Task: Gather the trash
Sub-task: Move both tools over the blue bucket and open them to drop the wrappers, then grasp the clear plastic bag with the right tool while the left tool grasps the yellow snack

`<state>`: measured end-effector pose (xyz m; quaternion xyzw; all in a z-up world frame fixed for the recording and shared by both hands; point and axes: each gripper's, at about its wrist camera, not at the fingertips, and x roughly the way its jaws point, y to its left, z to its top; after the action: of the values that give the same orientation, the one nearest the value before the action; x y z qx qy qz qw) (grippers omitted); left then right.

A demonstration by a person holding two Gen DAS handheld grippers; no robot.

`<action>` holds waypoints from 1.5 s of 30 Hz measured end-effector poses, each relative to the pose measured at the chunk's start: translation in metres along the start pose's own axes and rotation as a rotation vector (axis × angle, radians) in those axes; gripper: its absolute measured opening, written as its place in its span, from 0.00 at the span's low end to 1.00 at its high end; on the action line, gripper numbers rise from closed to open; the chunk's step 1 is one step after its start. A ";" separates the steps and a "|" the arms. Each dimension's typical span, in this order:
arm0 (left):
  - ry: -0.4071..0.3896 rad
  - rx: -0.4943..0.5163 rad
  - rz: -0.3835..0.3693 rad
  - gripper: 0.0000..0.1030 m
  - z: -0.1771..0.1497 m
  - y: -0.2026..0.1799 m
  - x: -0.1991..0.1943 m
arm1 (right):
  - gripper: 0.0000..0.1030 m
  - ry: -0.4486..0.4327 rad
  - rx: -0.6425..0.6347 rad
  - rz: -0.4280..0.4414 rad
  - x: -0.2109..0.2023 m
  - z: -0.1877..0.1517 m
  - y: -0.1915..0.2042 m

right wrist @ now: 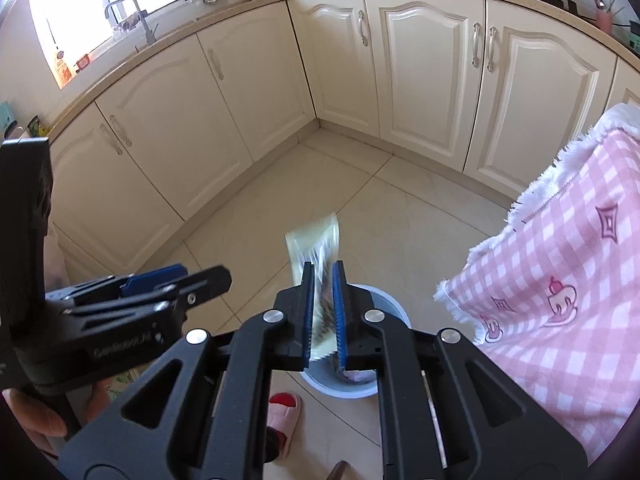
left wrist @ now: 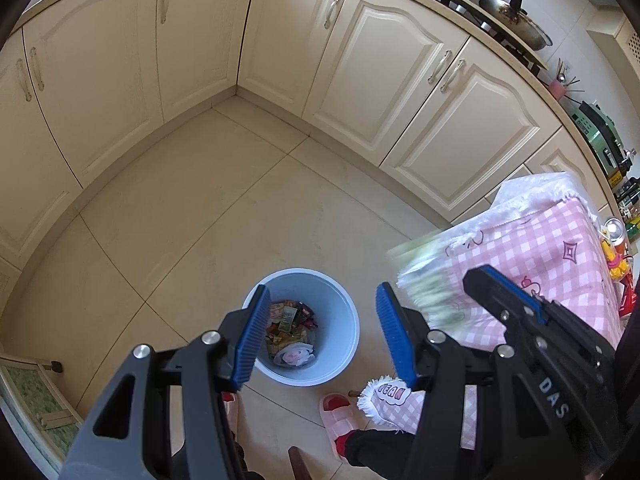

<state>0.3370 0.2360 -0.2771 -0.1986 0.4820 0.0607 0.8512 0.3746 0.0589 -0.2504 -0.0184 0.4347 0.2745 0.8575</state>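
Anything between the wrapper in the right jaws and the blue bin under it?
Nothing. In the right wrist view the wrapper sits in the right gripper, with the blue bin directly below and only air between them.

Home kitchen: cream cabinets (right wrist: 424, 68), sink tap (right wrist: 132, 16), pans on stove (left wrist: 516, 20).

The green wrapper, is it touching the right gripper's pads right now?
Cannot tell. In the right wrist view the blurred green wrapper stands between the right gripper's close-set blue pads, but motion blur hides whether they press it.
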 end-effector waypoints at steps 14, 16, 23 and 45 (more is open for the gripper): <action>-0.032 0.043 -0.025 0.53 -0.004 -0.031 -0.026 | 0.14 -0.074 0.013 -0.027 -0.054 -0.005 -0.015; -0.043 0.067 -0.035 0.53 -0.006 -0.044 -0.036 | 0.14 -0.092 0.016 -0.032 -0.068 -0.007 -0.019; -0.082 0.174 -0.105 0.55 -0.019 -0.109 -0.068 | 0.17 -0.217 0.060 -0.117 -0.150 -0.016 -0.057; -0.030 0.490 -0.307 0.63 -0.058 -0.379 -0.060 | 0.56 -0.311 0.390 -0.635 -0.318 -0.107 -0.330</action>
<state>0.3707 -0.1285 -0.1465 -0.0565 0.4338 -0.1841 0.8802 0.3067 -0.3948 -0.1455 0.0532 0.3163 -0.0923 0.9427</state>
